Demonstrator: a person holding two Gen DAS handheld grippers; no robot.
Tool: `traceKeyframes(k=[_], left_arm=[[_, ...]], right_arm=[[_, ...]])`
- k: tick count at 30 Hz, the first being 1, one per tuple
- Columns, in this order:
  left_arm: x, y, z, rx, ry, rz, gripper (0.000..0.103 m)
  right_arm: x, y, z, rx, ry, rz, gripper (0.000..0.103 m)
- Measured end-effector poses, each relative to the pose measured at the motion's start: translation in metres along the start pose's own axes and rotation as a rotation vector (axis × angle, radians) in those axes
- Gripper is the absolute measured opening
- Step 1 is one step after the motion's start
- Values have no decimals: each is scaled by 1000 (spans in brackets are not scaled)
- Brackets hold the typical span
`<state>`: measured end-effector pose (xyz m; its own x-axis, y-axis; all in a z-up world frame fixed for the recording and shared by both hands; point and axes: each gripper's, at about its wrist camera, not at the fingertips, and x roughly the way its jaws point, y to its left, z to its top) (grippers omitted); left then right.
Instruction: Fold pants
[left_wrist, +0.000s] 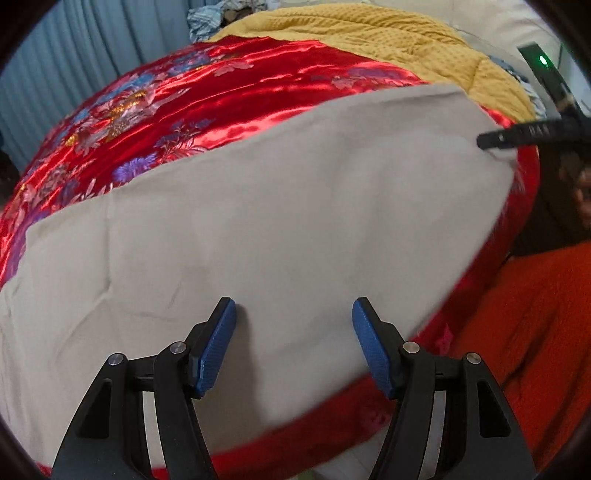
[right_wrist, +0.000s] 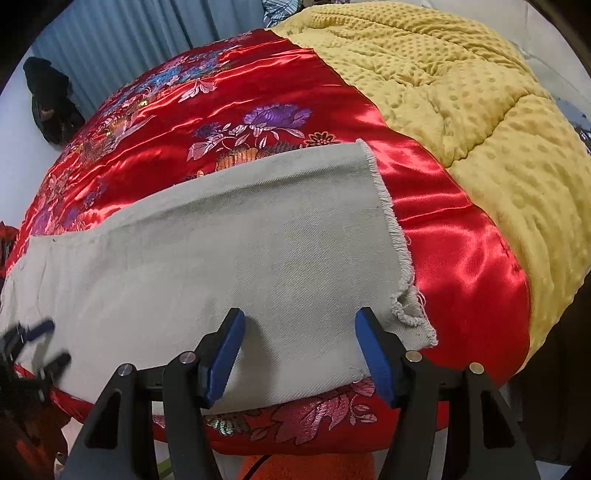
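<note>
The light grey pants (left_wrist: 258, 221) lie flat on a red satin floral bedspread (left_wrist: 155, 110), legs stacked one on the other. My left gripper (left_wrist: 293, 314) is open and empty, hovering over the near edge of the pants' middle part. My right gripper (right_wrist: 299, 321) is open and empty over the leg end (right_wrist: 258, 251), close to the frayed hem (right_wrist: 399, 251). The right gripper's black tip shows at the right in the left wrist view (left_wrist: 517, 136). The left gripper shows blurred at the far left in the right wrist view (right_wrist: 33, 350).
A yellow dotted blanket (right_wrist: 480, 110) covers the far right of the bed. Blue-grey curtains (right_wrist: 129, 37) hang behind. A dark bundle (right_wrist: 51, 99) sits at the left by the curtain. An orange-red fabric (left_wrist: 535, 332) is beside the bed's near edge.
</note>
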<state>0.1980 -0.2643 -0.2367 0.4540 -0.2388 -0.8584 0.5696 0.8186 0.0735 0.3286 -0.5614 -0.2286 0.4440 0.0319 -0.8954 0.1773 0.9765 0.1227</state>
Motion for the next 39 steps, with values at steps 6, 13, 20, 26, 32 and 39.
traceKeyframes(k=[6, 13, 20, 26, 32, 39], left_arm=[[-18, 8, 0, -55, 13, -85, 68], [-50, 41, -9, -191, -62, -112, 69], [-9, 16, -1, -81, 7, -69, 69], [-4, 14, -3, -74, 3, -55, 70], [1, 13, -8, -76, 5, -46, 72], [-24, 32, -5, -164, -13, -86, 73]], right_arm=[[-5, 2, 0, -11, -27, -12, 62], [-80, -44, -25, 223, -400, 112, 62], [-72, -112, -53, 658, -339, 405, 62], [-31, -110, -51, 743, -106, 523, 62], [9, -103, -32, 708, -54, 460, 48], [-34, -87, -31, 611, -231, 463, 5]])
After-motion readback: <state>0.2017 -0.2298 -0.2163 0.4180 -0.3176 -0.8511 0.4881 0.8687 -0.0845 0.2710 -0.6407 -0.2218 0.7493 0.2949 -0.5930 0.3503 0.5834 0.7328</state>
